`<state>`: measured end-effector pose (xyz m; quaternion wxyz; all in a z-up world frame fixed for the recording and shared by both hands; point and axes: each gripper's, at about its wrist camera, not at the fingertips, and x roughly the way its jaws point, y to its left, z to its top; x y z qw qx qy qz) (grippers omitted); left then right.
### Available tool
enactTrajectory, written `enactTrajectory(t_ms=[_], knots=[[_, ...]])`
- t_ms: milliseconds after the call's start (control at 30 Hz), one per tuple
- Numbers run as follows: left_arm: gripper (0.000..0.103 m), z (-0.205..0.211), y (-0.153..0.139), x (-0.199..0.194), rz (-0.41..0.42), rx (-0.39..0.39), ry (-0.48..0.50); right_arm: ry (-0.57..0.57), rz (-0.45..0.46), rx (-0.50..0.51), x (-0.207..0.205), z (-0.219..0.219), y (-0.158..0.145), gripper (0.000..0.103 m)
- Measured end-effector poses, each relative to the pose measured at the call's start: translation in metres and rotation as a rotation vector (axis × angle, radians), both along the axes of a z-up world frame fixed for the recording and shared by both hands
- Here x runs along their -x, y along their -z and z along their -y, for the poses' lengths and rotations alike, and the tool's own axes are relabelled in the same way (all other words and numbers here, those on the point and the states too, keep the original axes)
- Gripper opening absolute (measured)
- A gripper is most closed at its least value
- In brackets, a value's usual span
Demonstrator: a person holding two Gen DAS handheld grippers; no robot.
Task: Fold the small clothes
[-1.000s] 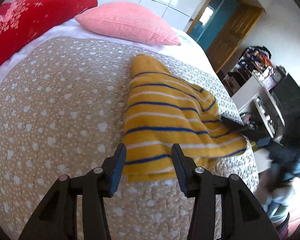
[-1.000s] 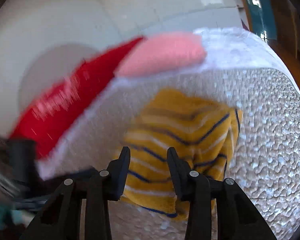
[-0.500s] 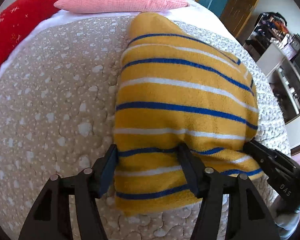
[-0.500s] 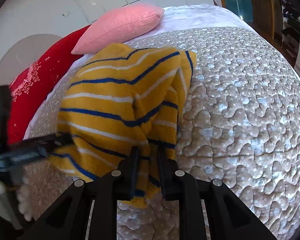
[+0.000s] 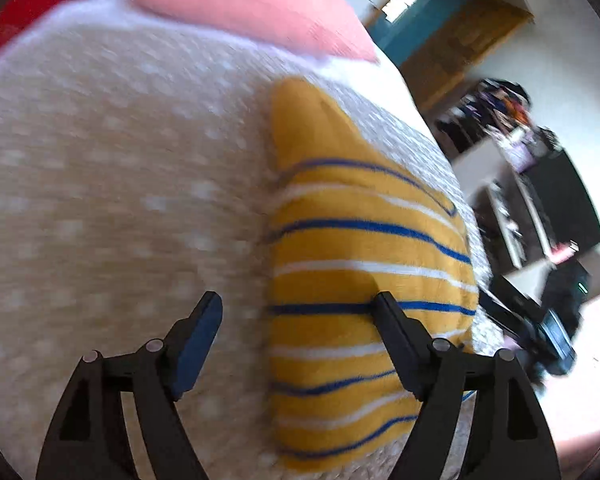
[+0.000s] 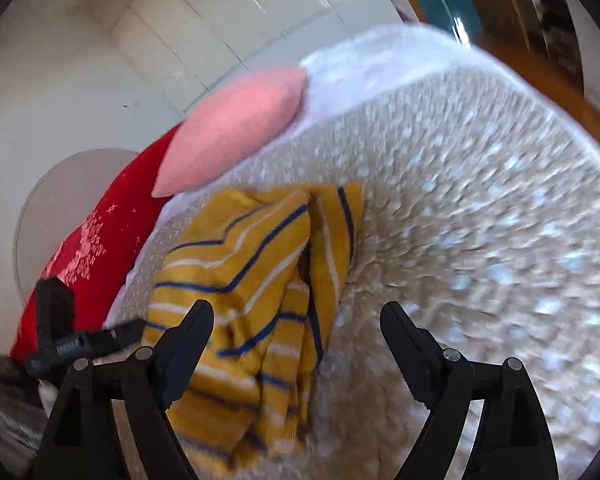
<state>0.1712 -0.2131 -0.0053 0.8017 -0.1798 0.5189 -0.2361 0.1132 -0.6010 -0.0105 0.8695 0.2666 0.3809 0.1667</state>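
Both pairs of fingers stand spread wide with nothing between them. Your left gripper (image 5: 296, 308) sits at the bottom of its frame, its left finger over the beige dotted bedspread (image 5: 100, 200) and its right finger over the yellow striped garment (image 5: 356, 280), though whether it touches the cloth is unclear. That garment lies folded in a long shape on the bed, running from lower centre up toward the middle of the frame. Your right gripper (image 6: 296, 312) is likewise at the bottom of its frame, with the same garment (image 6: 252, 288) bunched behind its left finger, left of centre. Your other gripper shows as a black shape at lower left there. Farther back, a pink pillow (image 5: 240, 4) and a red pillow (image 6: 96, 240) lie at the head of the bed. A wooden door (image 5: 456, 40) stands at upper right, blurred.
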Motion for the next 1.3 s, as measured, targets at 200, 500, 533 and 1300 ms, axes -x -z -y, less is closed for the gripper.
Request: enactTrajectory(t_ms=[200, 500, 533, 1300], knots=[[0.065, 0.027, 0.007, -0.004, -0.009, 0.044, 0.027, -0.049, -0.066, -0.060, -0.042, -0.036, 0.029, 0.060], [0.059, -0.008, -0.053, 0.019, 0.095, -0.012, -0.051, -0.113, 0.110, -0.066, -0.013, -0.068, -0.033, 0.058], [0.062, -0.008, -0.046, 0.022, 0.077, -0.071, -0.069, -0.095, 0.094, -0.063, -0.013, -0.066, -0.026, 0.058], [0.094, -0.081, -0.142, 0.280, 0.658, -0.421, -0.554, -0.068, -0.017, -0.073, 0.094, -0.113, 0.019, 0.055]])
